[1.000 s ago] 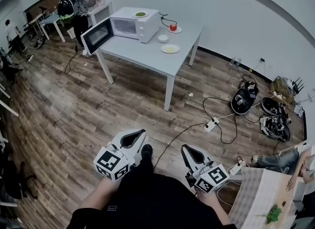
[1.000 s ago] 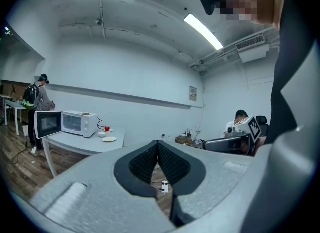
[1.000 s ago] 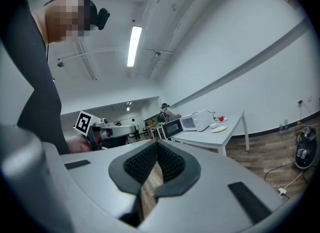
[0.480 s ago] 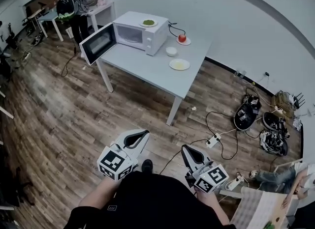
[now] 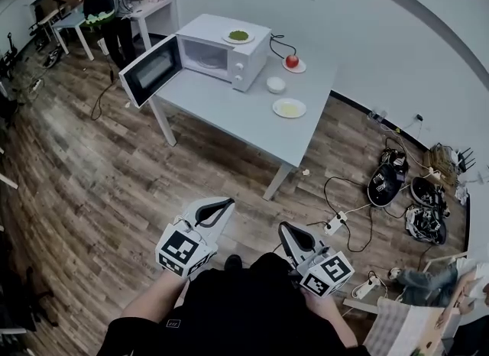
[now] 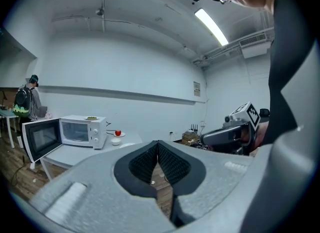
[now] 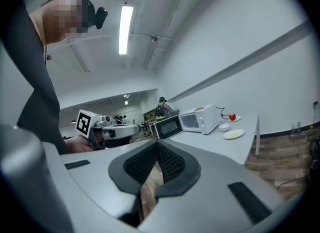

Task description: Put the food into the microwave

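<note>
A white microwave (image 5: pixel 223 55) stands on the grey table (image 5: pixel 244 121) with its door (image 5: pixel 153 70) swung open to the left. On top of it lies a plate of green food (image 5: pixel 238 36). To its right on the table are a red fruit on a saucer (image 5: pixel 292 61), a small white bowl (image 5: pixel 276 85) and a plate of yellow food (image 5: pixel 289 108). My left gripper (image 5: pixel 217 211) and right gripper (image 5: pixel 289 233) are held low before my body, far from the table, both shut and empty. The left gripper view shows the microwave (image 6: pixel 82 130) small in the distance.
A person with a backpack (image 5: pixel 102 3) stands at another table behind the microwave. Cables and a power strip (image 5: pixel 336 221) lie on the wooden floor right of the table, with dark bags (image 5: pixel 380 184) by the wall. The table's near leg (image 5: pixel 278 181) faces me.
The table and microwave have drawn nearer and slid right in the head view as I walk toward them. Both grippers stay shut and empty in front of me.
</note>
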Demonstrator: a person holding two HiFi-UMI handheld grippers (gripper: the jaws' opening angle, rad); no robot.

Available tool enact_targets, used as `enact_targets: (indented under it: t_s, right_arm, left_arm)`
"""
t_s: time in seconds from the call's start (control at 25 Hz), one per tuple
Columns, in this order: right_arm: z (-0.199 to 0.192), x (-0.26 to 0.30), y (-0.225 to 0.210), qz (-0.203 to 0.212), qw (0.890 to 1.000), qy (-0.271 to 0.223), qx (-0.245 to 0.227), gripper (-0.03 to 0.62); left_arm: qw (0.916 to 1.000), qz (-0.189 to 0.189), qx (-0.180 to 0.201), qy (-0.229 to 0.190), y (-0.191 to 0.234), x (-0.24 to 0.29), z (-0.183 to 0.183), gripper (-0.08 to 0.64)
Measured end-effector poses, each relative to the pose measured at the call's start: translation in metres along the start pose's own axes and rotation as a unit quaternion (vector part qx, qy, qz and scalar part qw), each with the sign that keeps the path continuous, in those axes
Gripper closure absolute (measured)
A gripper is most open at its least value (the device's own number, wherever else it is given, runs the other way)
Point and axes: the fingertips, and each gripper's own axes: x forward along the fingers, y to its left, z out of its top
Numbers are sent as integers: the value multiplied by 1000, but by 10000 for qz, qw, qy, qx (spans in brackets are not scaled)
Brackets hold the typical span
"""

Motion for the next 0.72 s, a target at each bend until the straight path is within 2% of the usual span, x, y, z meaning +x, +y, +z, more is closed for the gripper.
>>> enact_targets:
  t_s: [0.32,0.72]
  right_arm:
    - [-5,29,-42,-82,9996,63,260,578]
    - [19,99,-138,110,9991,190,353,578]
  left_arm:
    - [9997,-32,-63,217,33,44,-10,551]
    - [9995,93,-142,259,102,135,-1,551]
